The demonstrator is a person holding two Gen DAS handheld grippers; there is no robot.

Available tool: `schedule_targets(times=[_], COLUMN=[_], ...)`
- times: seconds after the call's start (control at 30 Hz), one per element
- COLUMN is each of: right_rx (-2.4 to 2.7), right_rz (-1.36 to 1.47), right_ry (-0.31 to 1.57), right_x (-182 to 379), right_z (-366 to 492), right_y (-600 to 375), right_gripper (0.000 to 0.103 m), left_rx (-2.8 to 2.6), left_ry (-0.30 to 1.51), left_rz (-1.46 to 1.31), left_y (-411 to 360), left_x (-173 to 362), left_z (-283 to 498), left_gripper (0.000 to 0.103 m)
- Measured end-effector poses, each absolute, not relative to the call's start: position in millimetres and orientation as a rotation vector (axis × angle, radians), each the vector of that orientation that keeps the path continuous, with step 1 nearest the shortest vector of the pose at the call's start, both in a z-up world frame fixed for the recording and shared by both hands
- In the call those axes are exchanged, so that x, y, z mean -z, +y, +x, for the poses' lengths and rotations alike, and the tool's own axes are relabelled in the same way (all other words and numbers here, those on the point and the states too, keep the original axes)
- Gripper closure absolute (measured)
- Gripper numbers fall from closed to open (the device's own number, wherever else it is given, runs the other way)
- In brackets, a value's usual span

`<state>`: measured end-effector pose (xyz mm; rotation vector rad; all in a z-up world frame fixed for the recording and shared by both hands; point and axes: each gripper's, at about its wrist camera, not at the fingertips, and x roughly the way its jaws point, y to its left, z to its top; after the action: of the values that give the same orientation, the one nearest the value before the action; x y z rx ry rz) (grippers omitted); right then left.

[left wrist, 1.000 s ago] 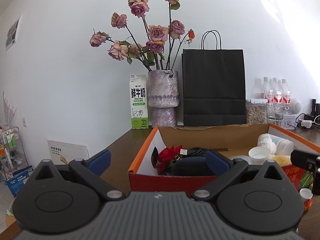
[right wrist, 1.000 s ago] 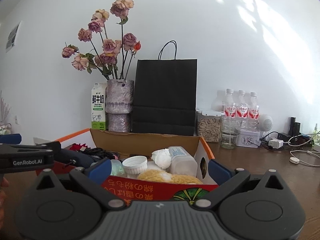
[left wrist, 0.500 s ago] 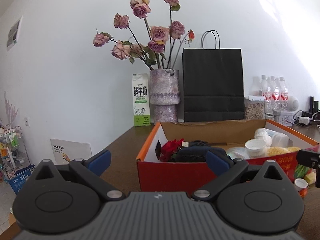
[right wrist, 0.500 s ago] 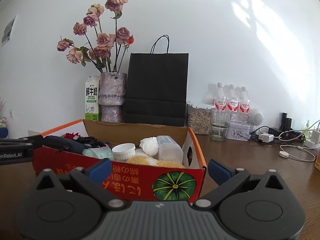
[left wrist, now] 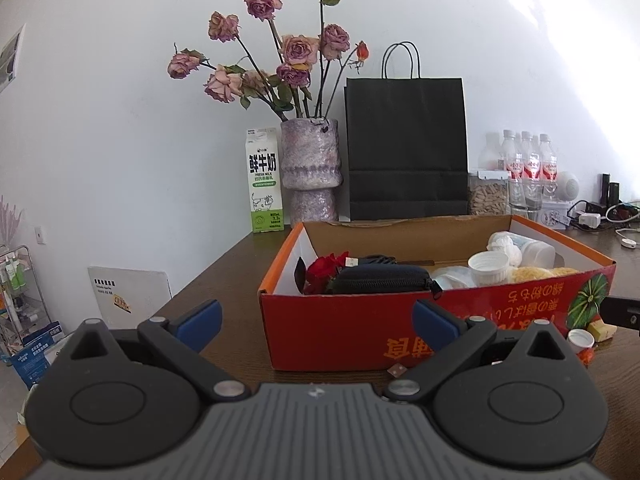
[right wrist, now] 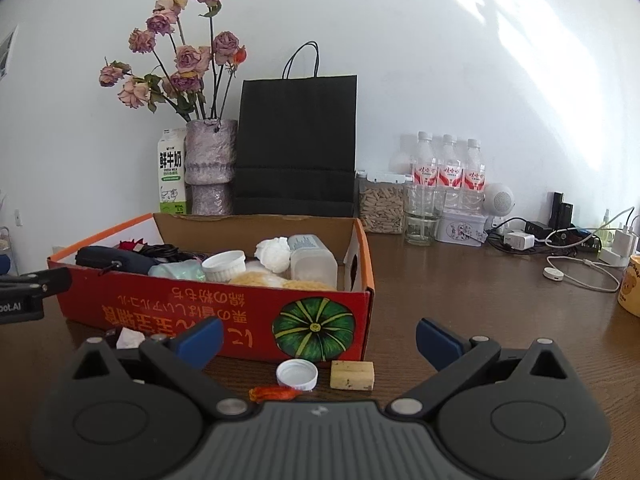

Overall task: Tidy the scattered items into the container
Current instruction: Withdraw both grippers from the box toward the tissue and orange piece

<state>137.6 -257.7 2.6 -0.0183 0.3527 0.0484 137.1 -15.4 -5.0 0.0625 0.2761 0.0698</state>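
Right wrist view: my right hand-held gripper [right wrist: 318, 338] gapes wide, empty; the white cap [right wrist: 297, 374] lies lower centre between its fingers, before the box [right wrist: 224, 312], nearer than my left.

Both wrist views low, near — sharing red box [left wrist: 360, 332], wall-facing

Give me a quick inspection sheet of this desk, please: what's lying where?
Surface: brown wooden table.
Job's things: red box holding a pouch, cup and jar; cap, block and orange wrapper lie loose before it.
Clutter: vase, milk carton, black bag, bottles.
Tongs: left tongs and right tongs open, empty.
Cables: chargers and white cable at far right.
Surroundings: white wall.
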Motion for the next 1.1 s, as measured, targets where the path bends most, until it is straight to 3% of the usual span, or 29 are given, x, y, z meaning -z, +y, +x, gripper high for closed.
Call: schedule_targets(times=[0.6, 0.9, 1.1], right_rx=[-0.074, -0.163, -0.170], right_rz=[-0.038, -0.055, -0.040], right_ry=[0.545, 0.590, 0.620], right_x=[12, 15, 17], right_z=[147, 154, 166], right_y=[-281, -270, -255], right_gripper=[0.010, 0.019, 0.032], left_rx=[0.047, 0.083, 0.057], left_ry=[0.407, 0.463, 0.501], left_rz=[0.130, 0.130, 0.050], left_y=[-35, -57, -45], left_x=[14, 17, 19], left_z=[141, 153, 160], left_gripper=[0.000, 0.000, 0.000])
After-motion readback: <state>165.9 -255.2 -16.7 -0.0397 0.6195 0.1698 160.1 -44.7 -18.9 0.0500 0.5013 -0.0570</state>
